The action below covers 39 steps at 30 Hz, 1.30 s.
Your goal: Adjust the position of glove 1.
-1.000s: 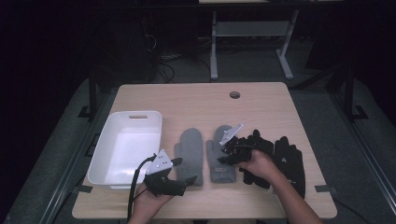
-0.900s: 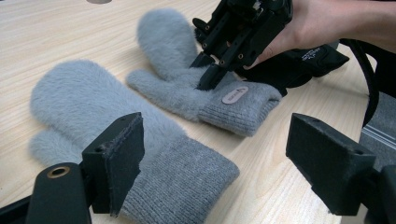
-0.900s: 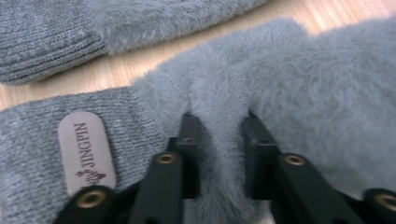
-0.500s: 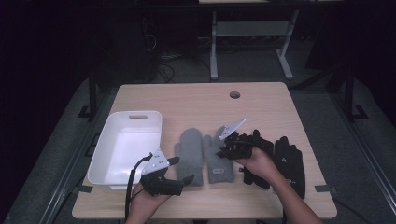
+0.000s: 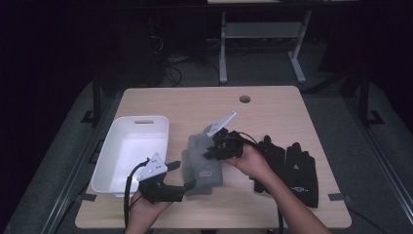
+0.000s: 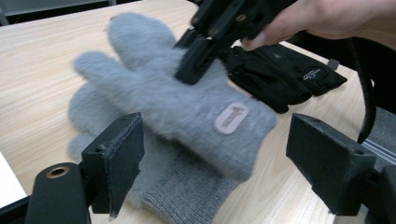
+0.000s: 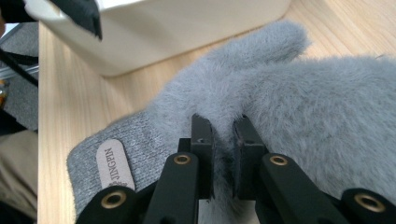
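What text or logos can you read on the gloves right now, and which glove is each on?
"JINGPN": on the pink oval patch at the knit cuff of the grey mitten.
White print on the cuff of a black glove: too small to read.
Small white mark on the black gloves in the high view: too small to read.

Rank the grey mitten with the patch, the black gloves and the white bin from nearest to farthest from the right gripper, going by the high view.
From the right gripper:
1. Grey mitten, pinched in its jaws.
2. Black gloves, on the table's right.
3. White bin, far left.
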Each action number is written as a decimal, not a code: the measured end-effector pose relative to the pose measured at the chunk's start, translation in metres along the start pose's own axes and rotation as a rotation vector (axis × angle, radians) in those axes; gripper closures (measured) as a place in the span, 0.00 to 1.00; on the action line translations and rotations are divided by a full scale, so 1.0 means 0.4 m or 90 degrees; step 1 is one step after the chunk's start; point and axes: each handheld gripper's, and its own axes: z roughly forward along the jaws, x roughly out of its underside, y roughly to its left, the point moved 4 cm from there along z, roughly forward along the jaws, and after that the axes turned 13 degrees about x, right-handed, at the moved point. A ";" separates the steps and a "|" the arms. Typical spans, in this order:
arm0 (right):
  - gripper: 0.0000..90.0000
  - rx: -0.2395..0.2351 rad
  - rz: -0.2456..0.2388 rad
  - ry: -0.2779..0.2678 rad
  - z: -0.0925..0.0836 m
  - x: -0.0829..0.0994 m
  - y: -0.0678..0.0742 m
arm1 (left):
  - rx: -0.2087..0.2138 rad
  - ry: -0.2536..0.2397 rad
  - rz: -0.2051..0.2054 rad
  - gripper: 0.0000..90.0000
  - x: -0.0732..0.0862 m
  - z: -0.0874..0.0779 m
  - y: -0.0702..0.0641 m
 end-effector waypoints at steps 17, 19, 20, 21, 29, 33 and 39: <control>0.68 -0.019 0.026 0.050 0.116 0.003 0.028 | -0.002 0.002 -0.011 0.21 0.002 -0.004 0.010; 0.59 -0.009 0.018 0.040 0.111 -0.001 0.025 | -0.002 0.003 -0.011 0.21 0.002 -0.005 0.010; 0.58 -0.008 0.018 0.032 0.103 -0.006 0.026 | -0.002 0.003 -0.012 0.21 0.002 -0.005 0.010; 0.58 -0.006 0.017 0.028 0.099 -0.010 0.026 | -0.001 0.003 -0.012 0.21 0.002 -0.005 0.010; 0.66 -0.023 -0.010 0.014 0.127 -0.051 0.040 | 0.000 0.003 -0.015 0.22 0.003 -0.007 0.009; 0.66 -0.034 -0.017 0.021 0.161 -0.048 0.041 | 0.003 0.010 -0.013 0.22 0.005 -0.003 0.007; 0.64 -0.032 -0.021 -0.004 0.146 -0.062 0.040 | 0.003 0.008 -0.013 0.22 0.003 -0.005 0.008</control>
